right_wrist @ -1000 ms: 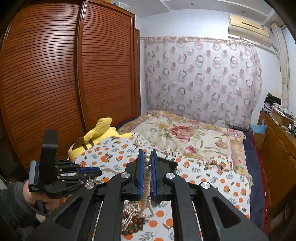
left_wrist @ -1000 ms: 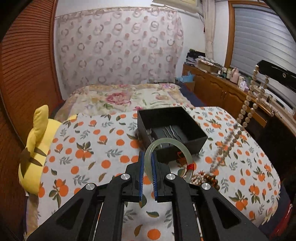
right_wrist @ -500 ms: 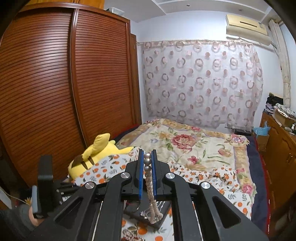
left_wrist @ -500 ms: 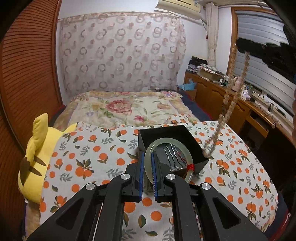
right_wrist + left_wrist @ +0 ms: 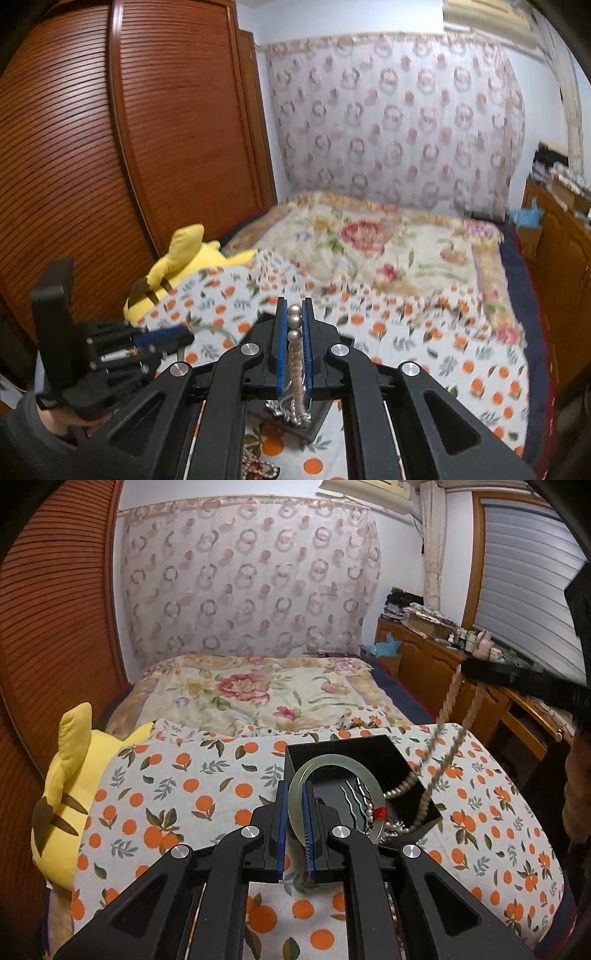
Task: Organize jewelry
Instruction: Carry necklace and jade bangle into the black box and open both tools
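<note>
While the yellow plush toy lay at the far left edge of the bed, the orange-print sheet spread out beside it, with the flowered blanket farther back. Near the middle, the left gripper had its two blue-padded fingers squeezed tight on a pale green bangle. The bangle stood up on its edge, and its round loop hung over the open black jewelry box. A bit of red thread was tied on the bangle's right side. Inside the box lay wavy silver pieces, too small to name. To the right, a pearl necklace hung down in two strands from the right gripper, and its low end rested in the right part of the box, draped over the box's right wall. In the left wrist view that gripper showed only as a dark shape at the far right. In the right wrist view, its blue-padded fingers were pinched shut on the top pearls of the necklace, and the strand dropped straight down into the box below. More beads lay on the sheet just in front of the box. At the right of the room stood a wooden dresser.
</note>
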A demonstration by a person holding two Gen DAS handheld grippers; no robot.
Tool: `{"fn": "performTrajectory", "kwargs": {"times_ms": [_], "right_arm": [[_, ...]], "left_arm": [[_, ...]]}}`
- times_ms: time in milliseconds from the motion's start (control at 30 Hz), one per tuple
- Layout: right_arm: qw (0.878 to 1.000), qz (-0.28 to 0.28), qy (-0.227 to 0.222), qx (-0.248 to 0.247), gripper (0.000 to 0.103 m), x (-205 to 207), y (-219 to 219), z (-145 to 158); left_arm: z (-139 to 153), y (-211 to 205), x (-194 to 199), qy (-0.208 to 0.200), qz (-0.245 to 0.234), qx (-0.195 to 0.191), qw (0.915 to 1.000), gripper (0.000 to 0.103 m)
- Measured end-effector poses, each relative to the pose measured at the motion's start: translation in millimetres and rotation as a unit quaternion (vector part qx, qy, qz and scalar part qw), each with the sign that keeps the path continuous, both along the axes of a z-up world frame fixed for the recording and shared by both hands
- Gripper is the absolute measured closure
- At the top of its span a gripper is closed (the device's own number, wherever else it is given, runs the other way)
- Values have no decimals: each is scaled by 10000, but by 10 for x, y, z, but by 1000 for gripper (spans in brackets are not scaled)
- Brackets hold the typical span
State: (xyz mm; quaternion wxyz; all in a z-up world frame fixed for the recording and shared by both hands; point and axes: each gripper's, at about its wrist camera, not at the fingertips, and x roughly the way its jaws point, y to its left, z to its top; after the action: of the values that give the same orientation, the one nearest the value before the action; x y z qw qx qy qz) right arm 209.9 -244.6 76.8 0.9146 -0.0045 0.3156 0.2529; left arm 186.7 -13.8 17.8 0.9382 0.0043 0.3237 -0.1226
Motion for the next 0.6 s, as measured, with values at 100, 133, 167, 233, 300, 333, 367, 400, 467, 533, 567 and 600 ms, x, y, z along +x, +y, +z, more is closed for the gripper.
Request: {"fn": "performTrajectory", "kwargs": {"times_ms": [100,133,167,233,300,333,367,400,467,533,567,600], "right_arm": [[9999,27,153,17,94,37,9,-128],[9998,40,179,26,94,37,10,-147],[9997,68,219,33,94,41,25,-172],[9996,100,248,31,94,32,32,-199],[9996,121,251,54,93,22,36,-206],[9996,131,247,106,93,8,18,-206],[9994,142,266,150,93,7,10,-208],[9994,141,276,167,93,20,1,-208],[9995,119,259,154,93,18,-21,-214],[9996,115,238,127,93,-6,-41,-219],[9996,102,229,105,93,-22,-63,-227],[9997,94,226,92,93,-36,-79,-237]], "left_arm": [[-51,-42,91,47,6,39,10000,96],[-65,-58,108,59,2,49,10000,96],[-79,-69,132,74,-2,60,10000,96],[-113,-94,180,116,-6,72,9999,96],[-150,-127,219,151,-13,88,9998,96],[-164,-136,233,163,-20,94,9998,96],[-175,-151,243,172,-27,99,9998,96],[-187,-169,259,186,-39,107,9998,96],[-208,-205,295,211,-58,127,9997,96],[-225,-240,337,237,-78,134,9996,96],[-228,-257,356,244,-86,140,9996,96],[-229,-269,373,245,-88,147,9996,96]]}}
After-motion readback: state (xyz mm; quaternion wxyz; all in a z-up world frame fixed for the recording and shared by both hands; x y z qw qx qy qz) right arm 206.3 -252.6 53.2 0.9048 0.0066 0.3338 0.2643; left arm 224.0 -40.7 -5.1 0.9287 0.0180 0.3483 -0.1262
